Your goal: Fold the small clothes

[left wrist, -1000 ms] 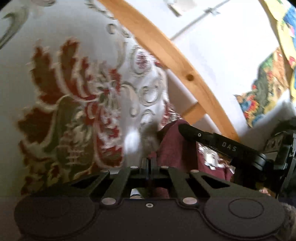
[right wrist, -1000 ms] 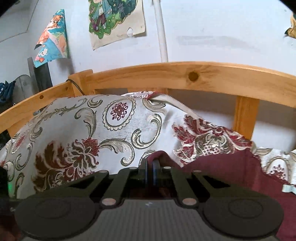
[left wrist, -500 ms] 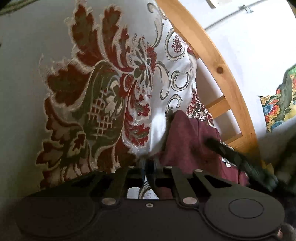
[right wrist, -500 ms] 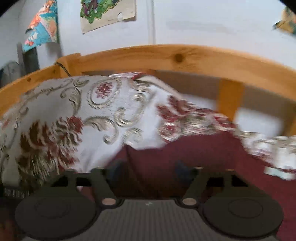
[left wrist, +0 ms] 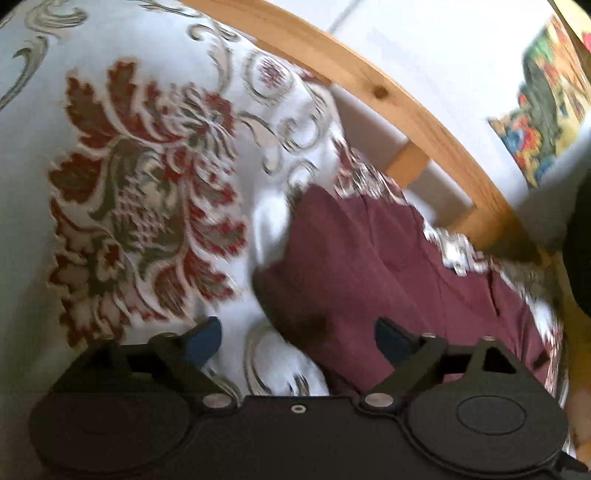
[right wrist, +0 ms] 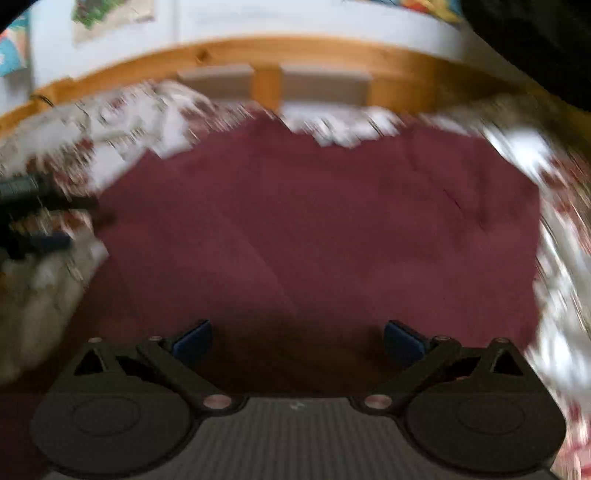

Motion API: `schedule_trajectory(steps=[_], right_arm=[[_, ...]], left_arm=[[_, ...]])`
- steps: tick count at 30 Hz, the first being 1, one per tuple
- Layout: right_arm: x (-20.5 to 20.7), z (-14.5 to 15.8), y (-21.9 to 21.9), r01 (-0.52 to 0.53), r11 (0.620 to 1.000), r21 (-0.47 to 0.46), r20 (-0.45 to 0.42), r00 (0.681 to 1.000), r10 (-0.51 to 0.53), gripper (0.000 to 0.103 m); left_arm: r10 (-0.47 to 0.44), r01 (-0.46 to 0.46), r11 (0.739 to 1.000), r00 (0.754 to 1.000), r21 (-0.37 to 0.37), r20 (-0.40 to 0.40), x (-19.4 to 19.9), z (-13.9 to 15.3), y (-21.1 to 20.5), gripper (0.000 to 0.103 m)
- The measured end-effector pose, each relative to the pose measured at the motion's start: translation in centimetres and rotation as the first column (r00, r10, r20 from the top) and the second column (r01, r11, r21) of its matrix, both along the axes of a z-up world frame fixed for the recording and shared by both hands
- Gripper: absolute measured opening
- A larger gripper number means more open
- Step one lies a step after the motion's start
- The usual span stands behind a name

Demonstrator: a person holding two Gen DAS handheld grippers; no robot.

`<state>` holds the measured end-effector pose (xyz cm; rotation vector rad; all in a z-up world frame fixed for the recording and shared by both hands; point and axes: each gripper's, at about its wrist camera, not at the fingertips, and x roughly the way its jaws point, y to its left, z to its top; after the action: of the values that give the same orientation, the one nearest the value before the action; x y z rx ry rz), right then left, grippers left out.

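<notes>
— Both claws first: what are they doing?

— Left gripper [left wrist: 297, 338] has its jaws spreading apart as we speak; its blue pads [left wrist: 202, 338] press on nothing. One pad hangs over the patterned bedspread [left wrist: 147, 192], the other over the near corner of the maroon garment [left wrist: 369, 266]. Right gripper [right wrist: 297, 341] is also opening, jaws already wide, pads clear of the cloth, with only maroon fabric spread below the gap.

— Where does the garment lie?

— Flat on the bedspread, close under the wooden bed rail [left wrist: 406, 110]. From the right wrist view it fills most of the middle [right wrist: 314, 221], with the bedspread showing on its left, far and right sides.

— Room to move?

— Plenty of bare bedspread on the left side in the left wrist view. The far side is tight: the rail [right wrist: 295, 55] and a white wall [right wrist: 295, 18] run just behind the garment's far edge.

— Its long axis?

— In the right wrist view it looks to run side to side, along the rail. That view is blurred, so the outline is rough; a crease slants across the cloth.

— Any writing?

— None readable. Colourful posters [left wrist: 546, 110] hang on the wall, too blurred to make out.
</notes>
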<state>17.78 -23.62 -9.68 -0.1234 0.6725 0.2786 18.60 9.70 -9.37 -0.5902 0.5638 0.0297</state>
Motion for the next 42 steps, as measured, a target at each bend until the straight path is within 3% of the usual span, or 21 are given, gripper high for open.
schedule_trajectory(steps=[3,6,12,19,24,27,33,35,37,39,41,42], right_arm=[[-1.8,-1.9,-1.7,0.066,0.998,-0.003,-0.067,0.996,-0.066,0.102],[-3.1,-2.4,-3.9,0.115,0.986,0.121,-0.116,0.988,-0.101,0.102],[-6.3,-2.4,-4.5,0.082,0.996,0.044,-0.109,0.991,-0.077,0.102],[-11.3,-1.2,-8.8,0.138,0.982,0.132,-0.075,0.989,-0.129,0.103],[-14.8,-0.3,-11.1,0.148,0.985,0.093,-0.053,0.988,-0.144,0.103],[-16.6,-0.1,-12.1,0.141,0.985,0.100,-0.078,0.988,-0.134,0.103],[-17.9,-1.7,-13.9,0.191,0.961,0.202,-0.165,0.973,-0.159,0.103],[-17.6,-2.4,-14.9,0.234,0.935,0.267,-0.198,0.963,-0.184,0.102],[-17.5,-2.8,-16.0,0.289,0.886,0.363,-0.229,0.949,-0.216,0.103],[-17.4,-2.9,-16.9,0.320,0.833,0.451,-0.253,0.941,-0.224,0.095],[-17.1,-3.0,-17.1,0.317,0.813,0.489,-0.269,0.941,-0.205,0.063],[-17.0,-3.0,-17.1,0.318,0.812,0.489,-0.274,0.940,-0.203,0.053]], left_arm=[[-0.038,0.039,0.999,0.999,0.033,-0.027,-0.4,-0.1,-1.2,0.097],[-0.066,0.066,0.998,0.996,0.008,-0.052,-1.2,-0.2,-2.1,0.099],[-0.173,0.178,0.983,0.981,0.053,-0.091,-3.2,0.4,-4.4,0.099],[-0.243,0.261,0.959,0.957,0.106,-0.160,-6.8,1.4,-4.4,0.101],[-0.265,0.293,0.950,0.939,0.105,-0.219,-8.7,1.8,-4.6,0.102],[-0.304,0.326,0.944,0.917,0.045,-0.258,-9.8,1.8,-4.6,0.102],[-0.380,0.356,0.925,0.873,-0.134,-0.307,-11.4,0.3,-4.0,0.102],[-0.399,0.364,0.917,0.863,-0.166,-0.310,-11.8,0.0,-4.0,0.100],[-0.417,0.372,0.907,0.857,-0.198,-0.303,-12.1,0.0,-4.0,0.095],[-0.446,0.379,0.890,0.839,-0.255,-0.311,-12.2,-0.4,-3.9,0.088],[-0.452,0.361,0.882,0.831,-0.302,-0.326,-12.3,-0.9,-3.7,0.078],[-0.444,0.350,0.885,0.832,-0.307,-0.332,-12.4,-1.0,-3.6,0.067]])
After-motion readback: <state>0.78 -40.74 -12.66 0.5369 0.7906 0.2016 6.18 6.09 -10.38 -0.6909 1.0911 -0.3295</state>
